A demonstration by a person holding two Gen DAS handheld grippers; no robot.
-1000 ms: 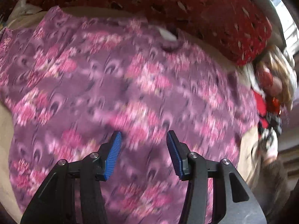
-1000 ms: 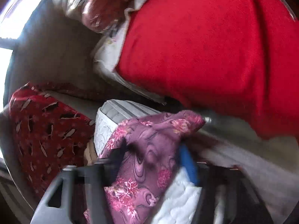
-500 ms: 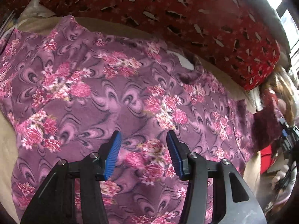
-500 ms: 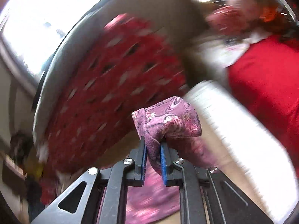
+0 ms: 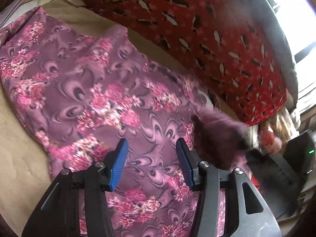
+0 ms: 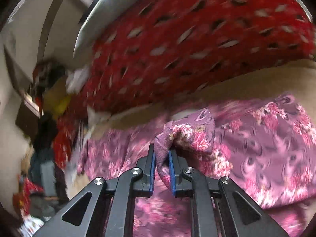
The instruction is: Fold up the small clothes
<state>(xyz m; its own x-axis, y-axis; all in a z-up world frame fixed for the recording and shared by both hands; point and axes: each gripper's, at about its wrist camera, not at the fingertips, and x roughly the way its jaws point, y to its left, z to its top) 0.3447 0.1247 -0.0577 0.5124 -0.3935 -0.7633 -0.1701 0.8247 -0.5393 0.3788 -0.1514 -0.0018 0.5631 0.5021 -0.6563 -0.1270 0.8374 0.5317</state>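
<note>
Right gripper [image 6: 162, 165] pinches the garment [image 5: 94, 90] edge, body ahead; left gripper [image 5: 151, 162] spread above its middle.

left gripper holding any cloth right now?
No, the left gripper is open, with the floral garment lying flat beyond its blue fingers.
</note>
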